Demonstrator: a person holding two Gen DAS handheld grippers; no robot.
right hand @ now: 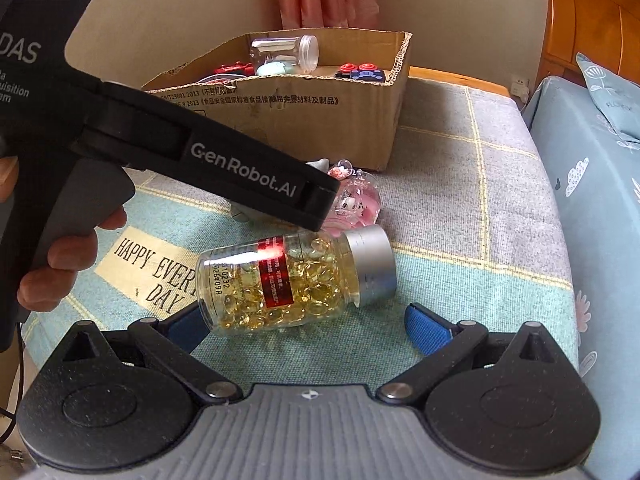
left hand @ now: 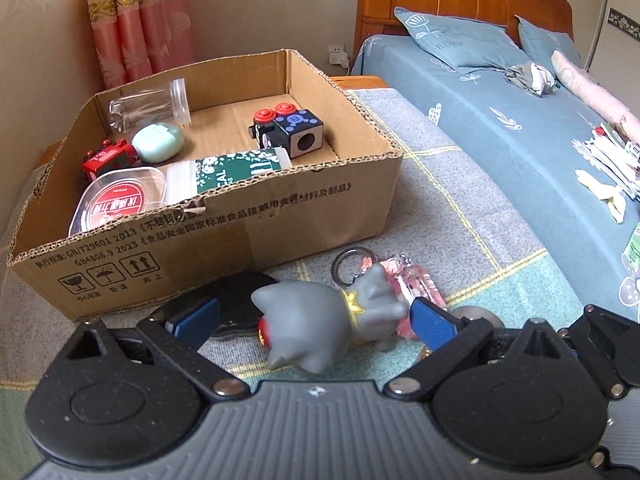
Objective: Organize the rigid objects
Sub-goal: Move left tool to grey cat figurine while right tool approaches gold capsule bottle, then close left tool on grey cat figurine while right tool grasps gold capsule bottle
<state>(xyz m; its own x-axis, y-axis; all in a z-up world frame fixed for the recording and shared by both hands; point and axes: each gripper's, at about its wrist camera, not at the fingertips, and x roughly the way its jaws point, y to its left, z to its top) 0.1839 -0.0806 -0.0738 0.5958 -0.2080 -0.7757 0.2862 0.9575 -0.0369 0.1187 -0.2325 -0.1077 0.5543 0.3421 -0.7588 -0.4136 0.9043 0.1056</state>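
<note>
A: Left view, item one: our left gripper [left hand: 316, 320], jaws spread wide around the grey cat keyring [left hand: 320, 320] on the blanket [left hand: 460, 208], nothing held. Cardboard box [left hand: 280, 216] just beyond.

B: Right view: our right gripper [right hand: 306, 324], wide open, empty, straddling the capsule bottle [right hand: 292, 280].

A: Step, we judge: picking up. Next: close, lift, box.

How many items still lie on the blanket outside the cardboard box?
3: the grey cat figure between the left gripper's fingers, the pink keychain behind it, the capsule bottle before the right gripper. Others may be hidden.
</note>
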